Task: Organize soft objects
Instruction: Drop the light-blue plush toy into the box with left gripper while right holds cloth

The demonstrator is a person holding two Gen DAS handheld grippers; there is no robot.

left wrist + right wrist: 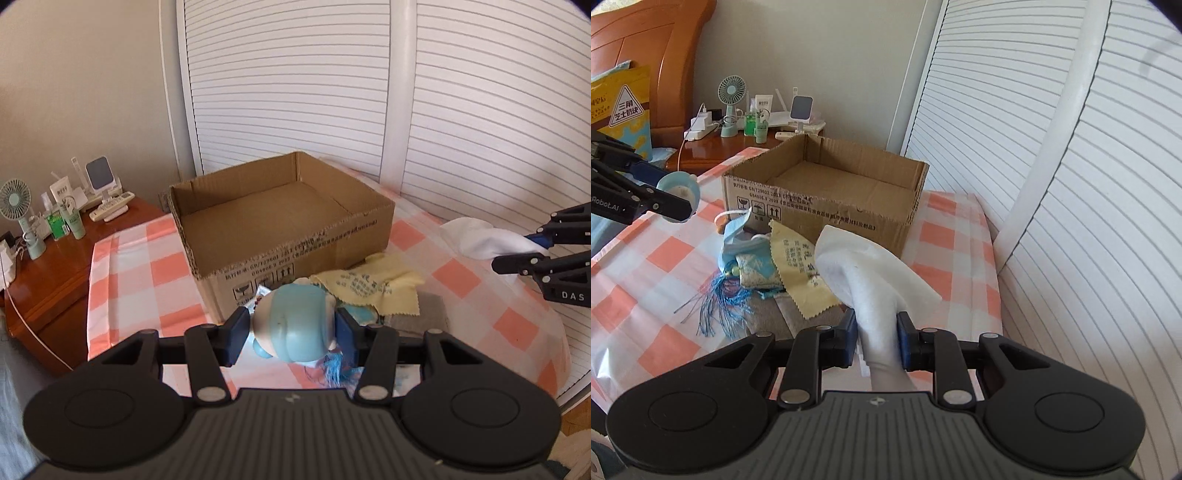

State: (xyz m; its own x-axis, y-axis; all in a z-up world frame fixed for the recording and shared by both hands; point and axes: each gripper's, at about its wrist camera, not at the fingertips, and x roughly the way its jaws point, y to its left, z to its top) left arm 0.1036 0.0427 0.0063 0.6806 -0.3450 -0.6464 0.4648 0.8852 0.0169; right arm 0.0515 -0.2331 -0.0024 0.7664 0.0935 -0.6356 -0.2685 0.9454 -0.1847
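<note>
A: Why are both items held clear of the table?

B: Transfer into the box (280, 206) seems intended. The toy (295, 325), smooth, rounded, pale blue, is clamped by the left gripper (291, 334). The cloth (871, 280), white, limp, fleecy, is pinched by the right gripper (876, 341).

A: And the box?

B: Corrugated card, open-topped, nothing seen inside; a yellow cloth (801, 266) is left beside it.

We cannot read the small black print on the open brown cardboard box (280, 229). The left claw (291, 328) hides the sides of the pale blue rounded soft toy (295, 325), and the grey folded cloth (798, 317) lies mostly under the yellow zigzag-edged cloth (801, 273). The picture's edge cuts off the yellow snack bag (620, 107).
</note>
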